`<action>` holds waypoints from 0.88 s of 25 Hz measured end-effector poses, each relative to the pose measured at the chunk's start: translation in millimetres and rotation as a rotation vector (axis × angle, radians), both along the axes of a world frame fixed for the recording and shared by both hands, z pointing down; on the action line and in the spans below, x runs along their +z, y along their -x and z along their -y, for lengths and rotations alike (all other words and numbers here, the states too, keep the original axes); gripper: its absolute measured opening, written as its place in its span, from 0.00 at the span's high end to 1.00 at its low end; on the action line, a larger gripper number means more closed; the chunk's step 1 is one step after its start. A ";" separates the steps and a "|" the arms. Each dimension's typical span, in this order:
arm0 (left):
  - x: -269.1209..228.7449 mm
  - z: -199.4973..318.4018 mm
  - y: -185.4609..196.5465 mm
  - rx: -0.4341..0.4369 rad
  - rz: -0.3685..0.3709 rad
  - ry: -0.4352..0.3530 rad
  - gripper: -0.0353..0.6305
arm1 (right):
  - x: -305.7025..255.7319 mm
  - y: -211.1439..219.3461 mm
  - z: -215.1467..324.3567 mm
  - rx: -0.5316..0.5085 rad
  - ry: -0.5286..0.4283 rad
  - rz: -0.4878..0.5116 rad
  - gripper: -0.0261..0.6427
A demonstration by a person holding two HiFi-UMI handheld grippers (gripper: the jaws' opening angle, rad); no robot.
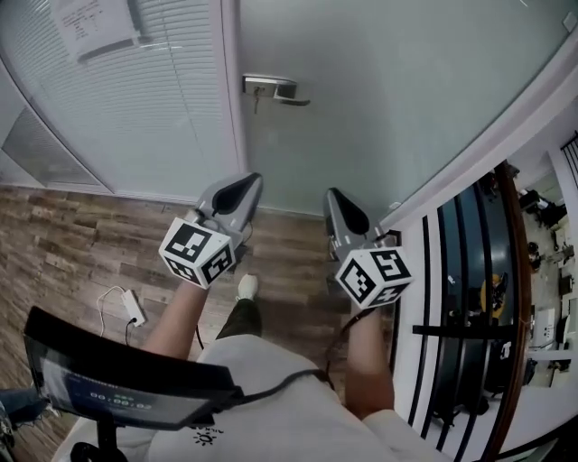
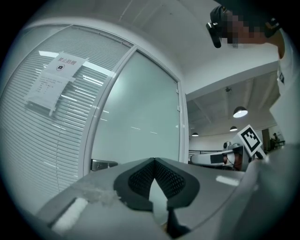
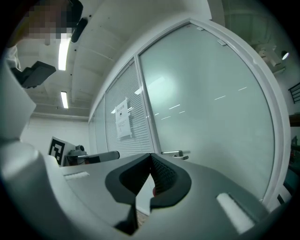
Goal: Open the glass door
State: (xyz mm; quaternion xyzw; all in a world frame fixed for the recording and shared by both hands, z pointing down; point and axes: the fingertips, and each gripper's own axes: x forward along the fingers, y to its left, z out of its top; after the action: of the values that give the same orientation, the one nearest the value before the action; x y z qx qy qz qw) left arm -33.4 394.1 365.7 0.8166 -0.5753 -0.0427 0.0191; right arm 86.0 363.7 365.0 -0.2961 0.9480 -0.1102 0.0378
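Frosted pale-green glass door [image 1: 388, 99] stands shut in its white frame, at the far edge of the brown wooden plank floor [image 1: 72, 235]. Its silver metal lever handle [image 1: 275, 88] sits at the left edge of the glass door, just beside the white post that separates it from a glass panel with white horizontal blinds [image 1: 153, 108]. A white printed paper sheet [image 1: 90, 23] hangs on that panel. The grey left gripper [image 1: 244, 187] and the grey right gripper [image 1: 346, 210] are held side by side in front of the door, below the handle in the head view and well apart from it. In the left gripper view the black ribbed fingers [image 2: 140, 176] are clenched, their tips meet and nothing is between them. In the right gripper view the black fingers [image 3: 164, 176] are also clenched and empty, and the handle [image 3: 174, 153] shows just beyond their tips. A white adapter with a cable [image 1: 133, 307] lies on the floor at the left. A black metal railing [image 1: 461, 298] stands at the right, behind a white wall edge.
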 end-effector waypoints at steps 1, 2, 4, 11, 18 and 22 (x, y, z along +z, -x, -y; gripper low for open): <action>1.2 15.4 12.6 0.003 0.000 0.005 0.94 | 1.4 12.1 15.1 0.004 0.004 -0.003 0.95; 2.9 31.2 25.5 0.006 0.001 0.011 0.94 | 2.9 24.8 30.5 0.007 0.009 -0.006 0.95; 6.5 63.2 50.8 0.016 0.008 0.025 0.94 | 5.6 51.2 62.7 0.012 0.016 -0.014 0.95; 5.8 172.9 113.7 0.077 0.026 0.047 0.94 | 1.2 125.0 173.5 0.038 0.028 -0.026 0.95; 19.5 239.7 139.5 0.142 0.009 0.064 0.94 | 22.3 164.2 239.6 0.045 0.044 -0.077 0.95; 20.6 254.6 146.5 0.148 0.001 0.067 0.94 | 23.8 173.8 255.0 0.045 0.041 -0.102 0.95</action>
State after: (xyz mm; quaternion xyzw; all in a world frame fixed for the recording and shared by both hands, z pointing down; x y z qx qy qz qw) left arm -179.9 139.5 386.3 0.8558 -0.5145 -0.0213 0.0491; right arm -87.8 108.7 388.8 -0.3232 0.9394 -0.1133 -0.0143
